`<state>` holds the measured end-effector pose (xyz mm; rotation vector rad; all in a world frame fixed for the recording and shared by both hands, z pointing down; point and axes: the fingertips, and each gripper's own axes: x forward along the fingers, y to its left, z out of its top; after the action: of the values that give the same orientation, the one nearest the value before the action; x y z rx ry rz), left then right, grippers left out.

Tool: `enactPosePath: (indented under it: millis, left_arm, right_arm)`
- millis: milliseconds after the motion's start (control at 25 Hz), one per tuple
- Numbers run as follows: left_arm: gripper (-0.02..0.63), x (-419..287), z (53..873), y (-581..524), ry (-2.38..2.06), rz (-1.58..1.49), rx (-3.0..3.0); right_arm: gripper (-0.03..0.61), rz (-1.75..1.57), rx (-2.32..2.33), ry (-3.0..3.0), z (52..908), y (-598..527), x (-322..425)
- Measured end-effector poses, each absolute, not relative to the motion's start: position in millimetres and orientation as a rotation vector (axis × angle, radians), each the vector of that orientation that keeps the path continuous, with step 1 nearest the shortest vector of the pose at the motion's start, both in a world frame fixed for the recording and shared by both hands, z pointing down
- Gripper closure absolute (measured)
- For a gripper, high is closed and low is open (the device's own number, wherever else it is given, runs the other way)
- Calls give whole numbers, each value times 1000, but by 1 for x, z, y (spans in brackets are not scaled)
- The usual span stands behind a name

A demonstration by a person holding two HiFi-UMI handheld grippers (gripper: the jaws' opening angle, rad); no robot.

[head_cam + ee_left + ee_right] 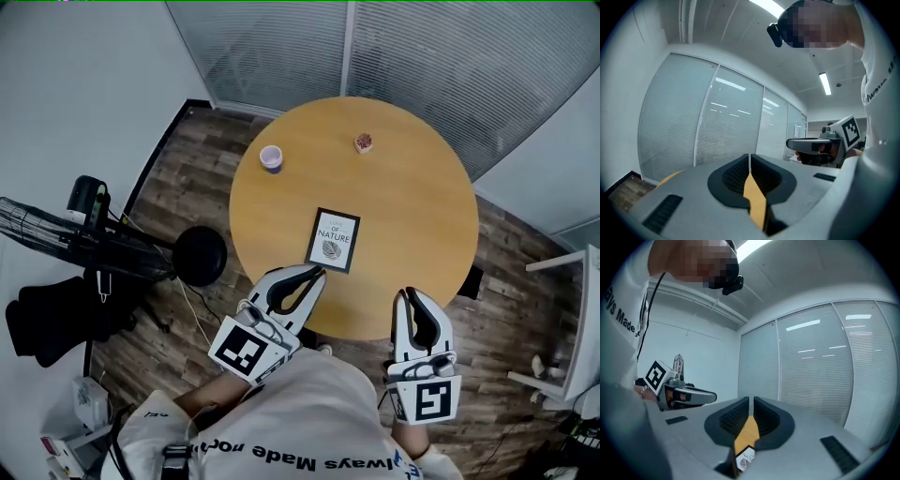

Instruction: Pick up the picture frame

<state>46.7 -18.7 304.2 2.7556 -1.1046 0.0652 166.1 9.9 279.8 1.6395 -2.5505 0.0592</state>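
Black-edged, the picture frame [333, 240] lies flat on the round wooden worktop [412, 206], a little nearer the person than the middle. Its long axis runs away from the person, the far end tipped slightly to the right. The print reads upright from the person's side.

The left gripper [317, 271] has its jaws closed with nothing between them. Its tip sits just at the frame's near left corner; whether it touches cannot be told. In the left gripper view [749, 157] only bare worktop shows through the slot behind the meeting tips.

The right gripper [409, 292] is also closed and empty, over the worktop's near edge, apart from the frame on its right. The right gripper view [751, 400] shows a corner of the frame [745, 458] below its jaws.

A lilac cup [271, 157] stands far left.
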Motion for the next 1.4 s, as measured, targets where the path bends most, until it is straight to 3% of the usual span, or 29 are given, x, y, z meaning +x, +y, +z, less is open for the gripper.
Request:
enactPosePath:
  millis: [680, 1400]
  left_arm:
    - [577, -10, 324, -113, -1009, 35, 2776]
    - [575, -14, 389, -137, -942, 118, 2700]
  right_arm:
    - [525, 49, 1680, -2487, 295, -81, 100]
    - [525, 192, 1568, -2411, 375, -107, 83]
